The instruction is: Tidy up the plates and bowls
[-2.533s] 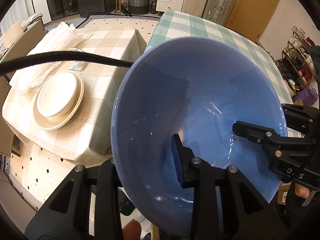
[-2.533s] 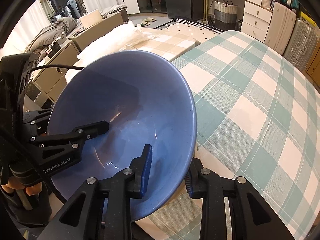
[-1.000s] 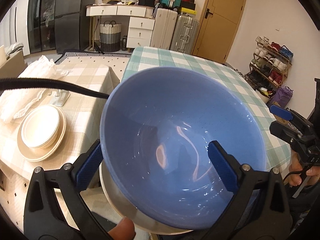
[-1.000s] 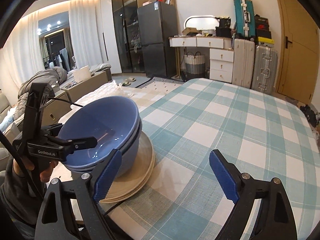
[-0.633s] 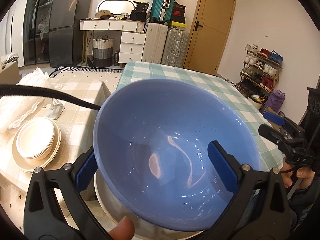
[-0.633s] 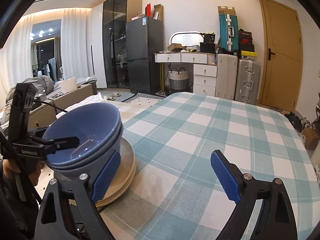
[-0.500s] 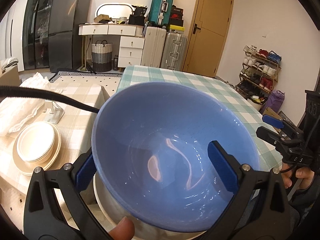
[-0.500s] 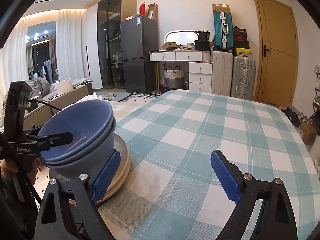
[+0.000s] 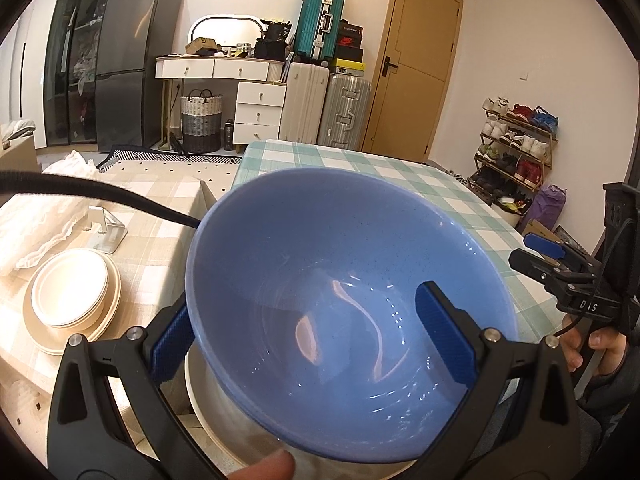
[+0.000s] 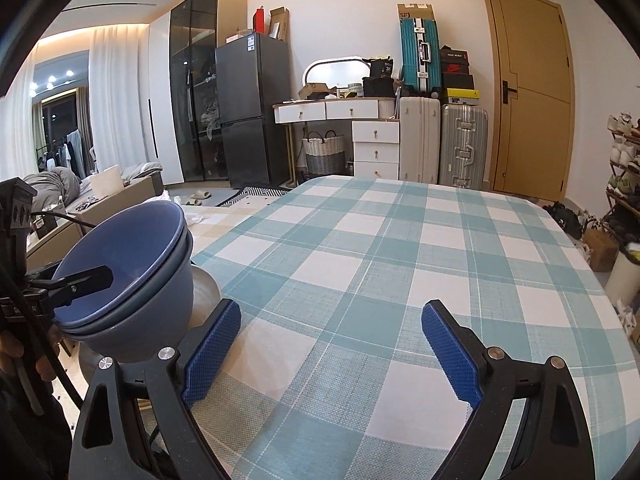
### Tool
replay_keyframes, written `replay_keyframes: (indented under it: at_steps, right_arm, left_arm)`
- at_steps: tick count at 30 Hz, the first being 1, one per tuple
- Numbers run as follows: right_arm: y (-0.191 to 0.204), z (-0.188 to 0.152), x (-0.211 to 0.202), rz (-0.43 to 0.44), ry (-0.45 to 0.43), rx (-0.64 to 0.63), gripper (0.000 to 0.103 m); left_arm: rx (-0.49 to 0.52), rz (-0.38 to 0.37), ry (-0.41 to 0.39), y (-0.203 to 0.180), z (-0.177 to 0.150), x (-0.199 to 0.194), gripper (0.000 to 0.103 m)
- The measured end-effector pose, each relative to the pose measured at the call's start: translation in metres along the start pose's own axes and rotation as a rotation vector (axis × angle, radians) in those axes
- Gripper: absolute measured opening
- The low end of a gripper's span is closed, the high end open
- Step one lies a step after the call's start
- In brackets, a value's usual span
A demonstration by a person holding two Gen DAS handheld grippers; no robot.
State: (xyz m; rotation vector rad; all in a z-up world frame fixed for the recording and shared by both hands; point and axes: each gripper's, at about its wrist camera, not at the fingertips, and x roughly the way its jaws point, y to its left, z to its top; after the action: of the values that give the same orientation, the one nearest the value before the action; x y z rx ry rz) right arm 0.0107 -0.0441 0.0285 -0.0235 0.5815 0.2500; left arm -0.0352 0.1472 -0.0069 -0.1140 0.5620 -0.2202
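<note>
Two nested blue bowls (image 10: 132, 280) sit on cream plates (image 10: 204, 284) at the near left corner of the green checked table (image 10: 400, 264). In the left wrist view the top blue bowl (image 9: 344, 288) fills the middle, with a cream plate (image 9: 224, 412) under it. My left gripper (image 9: 308, 336) is open, its blue pads either side of the bowl and apart from it. My right gripper (image 10: 332, 348) is open and empty above the table, to the right of the bowls. It also shows in the left wrist view (image 9: 560, 264).
A second stack of cream plates (image 9: 72, 300) lies on the beige checked table (image 9: 156, 248) to the left, beside a metal stand (image 9: 104, 232) and white cloth. A black cable (image 9: 100, 196) crosses above it. Suitcases, drawers and a shoe rack stand behind.
Both grippers let go of the blue bowl, which now rests in the other bowl on the plates. The right gripper drew back to the right and both views tilted up.
</note>
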Motion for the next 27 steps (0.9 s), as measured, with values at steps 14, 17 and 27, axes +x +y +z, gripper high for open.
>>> replay_keyframes:
  at_steps: [14,17,27]
  right_arm:
    - [-0.0012,-0.0013,-0.0050,-0.009,-0.007,-0.007,0.094]
    - [-0.0017,-0.0010,-0.0054,-0.011,-0.009,-0.009,0.094]
    - [-0.0006,0.0000,-0.0062,-0.014,-0.018,-0.015,0.094]
  left_arm:
    - [0.007,-0.004,-0.005,-0.0003,-0.0037,-0.0048,0.101]
    - [0.007,-0.003,-0.004,-0.0009,-0.0030,-0.0046,0.101]
    - [0.009,-0.003,-0.004,-0.0015,-0.0030,-0.0044,0.101]
